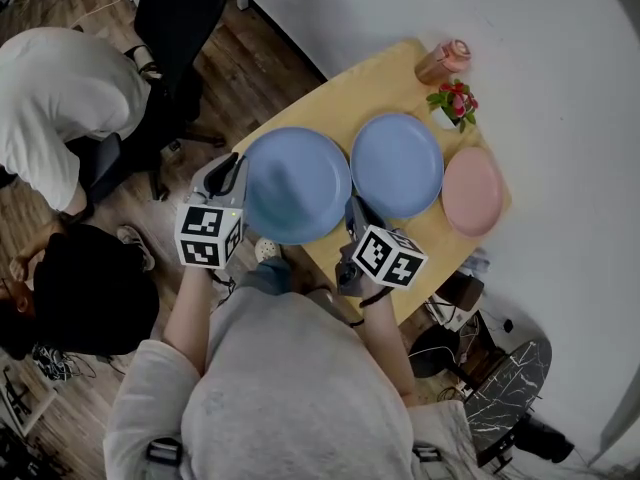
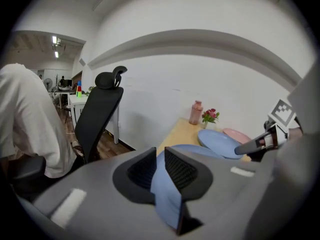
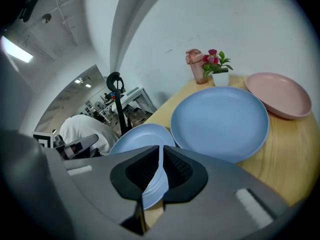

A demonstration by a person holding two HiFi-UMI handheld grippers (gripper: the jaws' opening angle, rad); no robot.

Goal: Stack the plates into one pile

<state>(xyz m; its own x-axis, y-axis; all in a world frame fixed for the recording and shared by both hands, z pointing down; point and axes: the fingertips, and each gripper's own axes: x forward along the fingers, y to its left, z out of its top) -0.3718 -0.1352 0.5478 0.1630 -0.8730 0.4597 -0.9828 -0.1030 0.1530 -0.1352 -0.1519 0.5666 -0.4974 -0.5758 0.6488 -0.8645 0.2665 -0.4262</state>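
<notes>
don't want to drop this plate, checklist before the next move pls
1. left gripper shut on held blue plate rim: ok
2. right gripper shut on the opposite rim: ok
3. second blue plate lying bare, nothing on it: ok
4. pink plate bare, beside the second blue plate: ok
5. gap between held blue plate and table: cannot tell

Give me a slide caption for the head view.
Left hand-held gripper and right hand-held gripper grip the near blue plate beside the far blue plate and pink plate.
</notes>
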